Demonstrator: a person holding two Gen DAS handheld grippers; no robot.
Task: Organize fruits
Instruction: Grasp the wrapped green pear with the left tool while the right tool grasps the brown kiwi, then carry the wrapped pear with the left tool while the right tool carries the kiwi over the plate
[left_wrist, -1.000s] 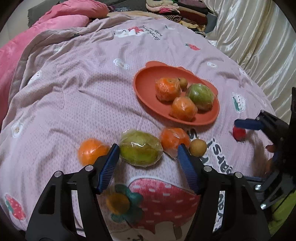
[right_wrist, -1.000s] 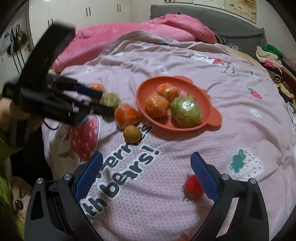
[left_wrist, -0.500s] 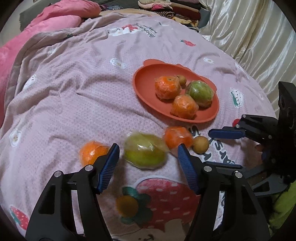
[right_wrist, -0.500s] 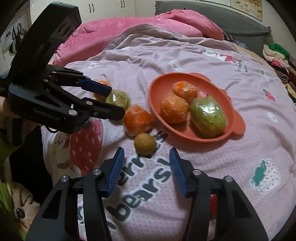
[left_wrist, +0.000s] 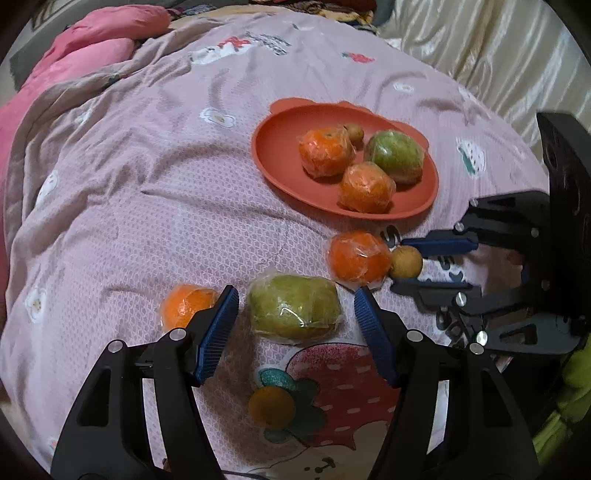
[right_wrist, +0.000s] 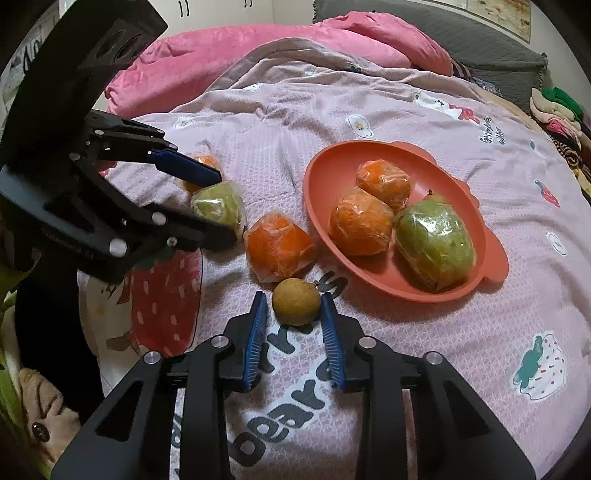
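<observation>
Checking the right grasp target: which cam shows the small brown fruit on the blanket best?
Right wrist. The small brown fruit sits centred between the open right gripper pads, whole outline visible. In the left wrist view it is smaller and off to the side, with the right gripper's pads flanking it, beside a wrapped orange.

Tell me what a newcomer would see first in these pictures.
First the orange plate on the pink quilt, holding two wrapped oranges, a small brown fruit and a green fruit. Next, the right claw open around a small brown fruit near the plate. To its left, the left claw stands open around another wrapped green fruit.
</observation>
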